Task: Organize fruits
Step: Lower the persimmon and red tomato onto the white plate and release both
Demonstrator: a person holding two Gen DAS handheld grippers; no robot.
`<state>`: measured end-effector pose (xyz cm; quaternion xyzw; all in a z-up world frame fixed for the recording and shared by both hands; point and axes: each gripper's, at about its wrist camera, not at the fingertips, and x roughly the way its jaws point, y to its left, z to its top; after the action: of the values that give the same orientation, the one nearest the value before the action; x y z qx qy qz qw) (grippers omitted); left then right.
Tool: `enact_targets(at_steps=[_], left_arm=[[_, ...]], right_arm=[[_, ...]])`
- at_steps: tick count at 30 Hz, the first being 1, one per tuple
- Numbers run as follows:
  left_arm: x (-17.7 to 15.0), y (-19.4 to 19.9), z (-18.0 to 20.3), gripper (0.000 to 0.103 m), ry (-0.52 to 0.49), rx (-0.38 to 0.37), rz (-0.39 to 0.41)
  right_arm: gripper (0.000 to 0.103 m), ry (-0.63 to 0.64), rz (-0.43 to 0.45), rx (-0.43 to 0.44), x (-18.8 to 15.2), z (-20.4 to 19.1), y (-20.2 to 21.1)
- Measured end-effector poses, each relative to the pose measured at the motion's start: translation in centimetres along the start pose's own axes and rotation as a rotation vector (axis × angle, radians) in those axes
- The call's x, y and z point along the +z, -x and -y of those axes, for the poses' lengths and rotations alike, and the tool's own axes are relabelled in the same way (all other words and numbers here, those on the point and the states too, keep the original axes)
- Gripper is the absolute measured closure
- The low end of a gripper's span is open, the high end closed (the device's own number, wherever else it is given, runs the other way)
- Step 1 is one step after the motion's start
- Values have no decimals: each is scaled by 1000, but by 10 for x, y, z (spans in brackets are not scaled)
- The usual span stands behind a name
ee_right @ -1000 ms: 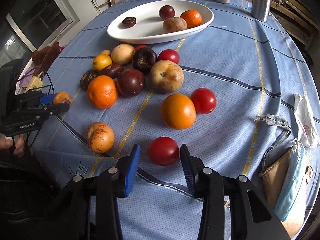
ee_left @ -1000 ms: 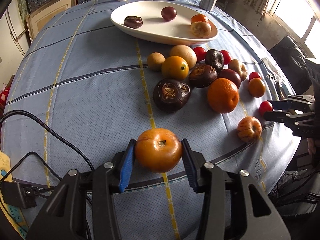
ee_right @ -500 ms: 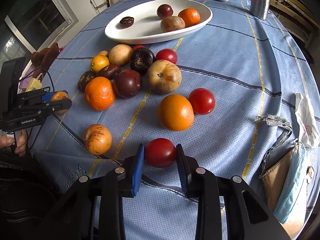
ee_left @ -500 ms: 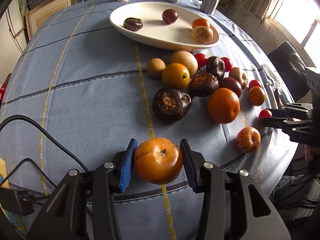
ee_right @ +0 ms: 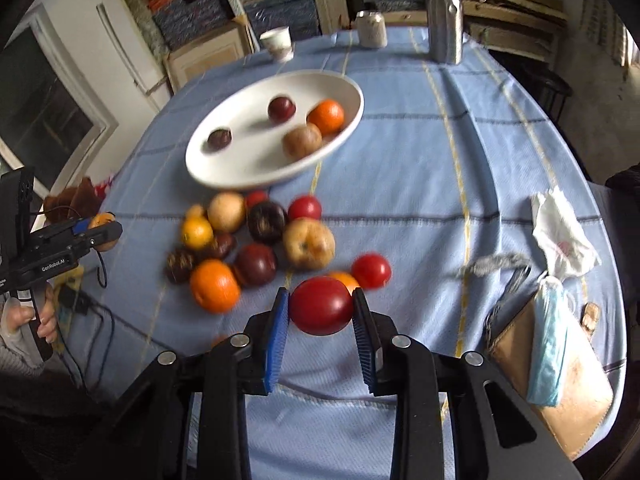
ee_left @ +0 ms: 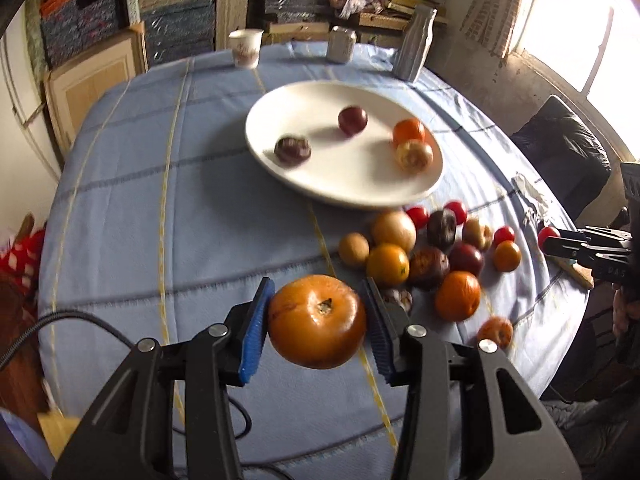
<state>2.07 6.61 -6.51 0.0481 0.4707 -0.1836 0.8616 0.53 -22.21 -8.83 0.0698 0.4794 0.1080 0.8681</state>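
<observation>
My left gripper (ee_left: 316,322) is shut on an orange persimmon (ee_left: 317,321) and holds it above the near table edge. My right gripper (ee_right: 321,312) is shut on a red tomato (ee_right: 321,305), lifted off the cloth. A white oval plate (ee_left: 340,176) at mid-table holds several fruits; it also shows in the right wrist view (ee_right: 240,160). A cluster of mixed fruits (ee_left: 424,248) lies on the blue cloth in front of the plate, also in the right wrist view (ee_right: 256,240). Each gripper shows in the other's view, the right (ee_left: 560,242) and the left (ee_right: 96,228).
A paper cup (ee_left: 245,47), a can (ee_left: 341,44) and a silver bottle (ee_left: 416,52) stand at the table's far edge. A tissue (ee_right: 560,232), a face mask (ee_right: 550,344) and a brown pouch (ee_right: 560,392) lie at the right. A black cable (ee_left: 60,320) runs at the left.
Both grippers have risen with their fruit and tilted up, so the far shelves now show. The right gripper closed on the red tomato and lifted it off the cloth.
</observation>
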Motion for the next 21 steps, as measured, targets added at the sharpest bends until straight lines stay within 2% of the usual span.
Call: enact_targets(at_steps=[5, 12, 17, 21], left_arm=[[46, -13, 10, 59, -43, -22, 42], [86, -55, 37, 59, 0, 7, 35], [99, -96, 44, 59, 37, 76, -15], [100, -121, 38, 59, 98, 122, -57]], right_arm=[[72, 58, 70, 2, 47, -16, -1], [72, 121, 128, 68, 145, -10, -41], [72, 161, 83, 95, 198, 1, -104], [71, 180, 26, 106, 213, 6, -152]])
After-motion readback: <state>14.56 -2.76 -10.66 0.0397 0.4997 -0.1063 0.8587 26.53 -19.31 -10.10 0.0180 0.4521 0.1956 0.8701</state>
